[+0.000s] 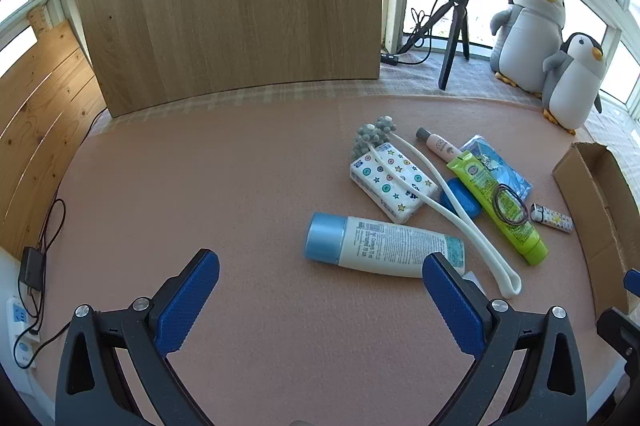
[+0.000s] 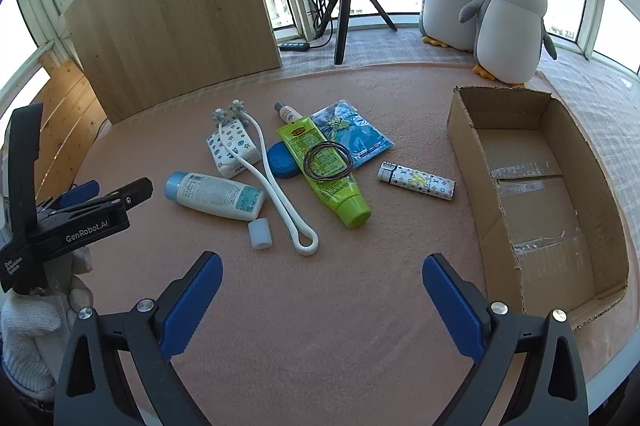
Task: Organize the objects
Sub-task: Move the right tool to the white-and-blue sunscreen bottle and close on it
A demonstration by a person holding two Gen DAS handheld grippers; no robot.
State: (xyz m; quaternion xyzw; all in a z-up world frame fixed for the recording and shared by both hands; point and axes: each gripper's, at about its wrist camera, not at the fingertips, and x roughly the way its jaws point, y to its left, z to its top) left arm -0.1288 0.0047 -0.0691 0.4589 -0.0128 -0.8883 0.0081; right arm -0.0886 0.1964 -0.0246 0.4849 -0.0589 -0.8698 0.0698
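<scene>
Left gripper [image 1: 320, 268] and right gripper [image 2: 322, 270] both gape, holding nothing, above the pink mat's [image 2: 320, 306] near edge. Mid-mat lie the white bottle [image 2: 214, 195], green tube [image 2: 324, 166] and patterned lighter [image 2: 416, 180]; the cardboard box [image 2: 464, 142] sits at the right edge

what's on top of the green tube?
A loop of thin dark hair ties lies on the lime-green plastic tube. The tube's upper end overlaps a blue foil packet; anything beneath the tube is hidden.
</scene>
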